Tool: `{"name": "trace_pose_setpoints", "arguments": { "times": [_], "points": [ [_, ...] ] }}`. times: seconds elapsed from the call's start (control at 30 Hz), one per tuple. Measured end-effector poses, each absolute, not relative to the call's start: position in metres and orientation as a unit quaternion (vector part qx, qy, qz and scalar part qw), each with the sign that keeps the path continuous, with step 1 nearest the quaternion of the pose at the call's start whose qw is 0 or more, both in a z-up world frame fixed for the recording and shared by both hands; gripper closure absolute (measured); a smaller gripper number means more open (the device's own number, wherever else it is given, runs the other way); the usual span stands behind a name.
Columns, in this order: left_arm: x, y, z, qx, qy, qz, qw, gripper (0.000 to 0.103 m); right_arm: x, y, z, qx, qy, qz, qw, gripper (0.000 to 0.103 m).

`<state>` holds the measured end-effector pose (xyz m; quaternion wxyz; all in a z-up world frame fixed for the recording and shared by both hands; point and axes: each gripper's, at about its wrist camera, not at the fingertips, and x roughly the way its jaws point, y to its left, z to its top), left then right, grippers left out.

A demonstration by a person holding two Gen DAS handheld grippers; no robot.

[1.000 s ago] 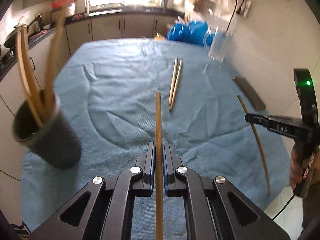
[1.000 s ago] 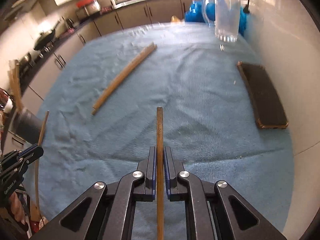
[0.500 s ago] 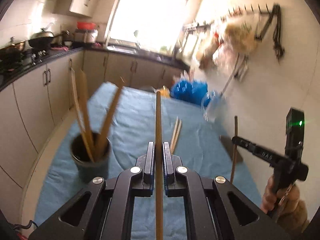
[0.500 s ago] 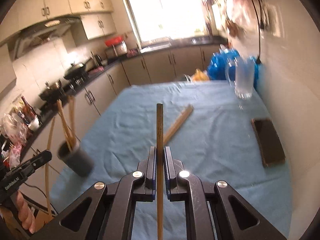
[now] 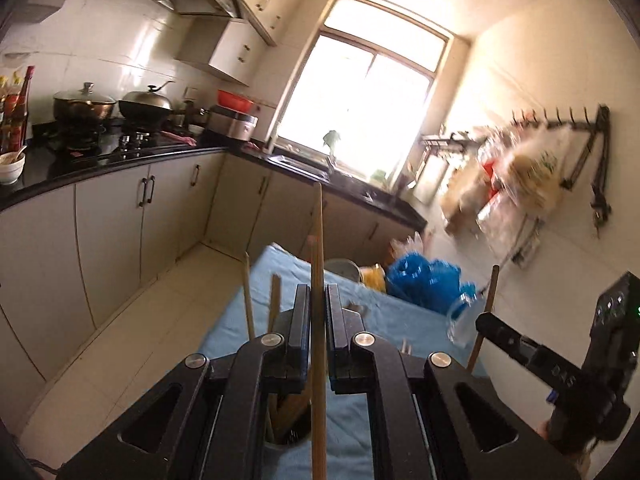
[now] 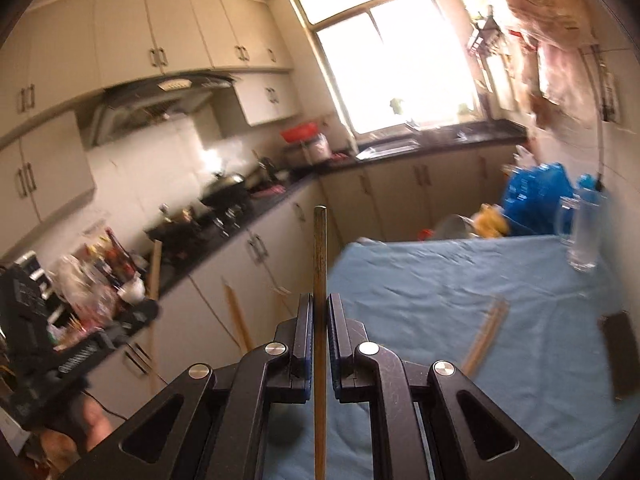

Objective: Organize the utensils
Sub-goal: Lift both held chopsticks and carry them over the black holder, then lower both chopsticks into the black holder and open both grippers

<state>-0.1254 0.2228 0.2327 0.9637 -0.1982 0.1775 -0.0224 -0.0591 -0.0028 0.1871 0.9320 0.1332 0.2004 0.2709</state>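
Note:
My left gripper (image 5: 318, 300) is shut on a wooden chopstick (image 5: 318, 248) held upright. Right below it stands the dark utensil cup (image 5: 288, 420), mostly hidden by the jaws, with several chopsticks (image 5: 248, 296) sticking up. My right gripper (image 6: 319, 312) is shut on a second chopstick (image 6: 320, 256), also upright. The right gripper also shows in the left wrist view (image 5: 486, 322), off to the right. The left gripper shows in the right wrist view (image 6: 148, 312) at left. A pair of chopsticks (image 6: 486, 334) lies on the blue cloth (image 6: 420, 288).
A glass mug (image 6: 580, 236) and blue bags (image 6: 536, 196) stand at the table's far right. A dark phone (image 6: 622, 356) lies near the right wall. Kitchen cabinets and a stove counter (image 5: 100, 148) run along the left, with floor between them and the table.
Both grippers tilted upward, so the views swung from the table to the kitchen. The left gripper moved over the cup, which now sits under its jaws.

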Motion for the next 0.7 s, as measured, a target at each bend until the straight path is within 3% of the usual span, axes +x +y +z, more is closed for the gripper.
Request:
{"name": "trace_pose_setpoints", "arguments": {
  "times": [0.4,0.7],
  "points": [
    [-0.078,0.243,0.220,-0.200,0.125,-0.002,0.972,0.097,-0.027,0.067,0.181,0.165,0.137,0.261,0.941,0.095],
    [-0.048,0.245,0.190,-0.186,0.140,0.018,0.972,0.097,-0.010,0.078,0.154,0.142,0.154,0.238,0.948,0.095]
  ]
}}
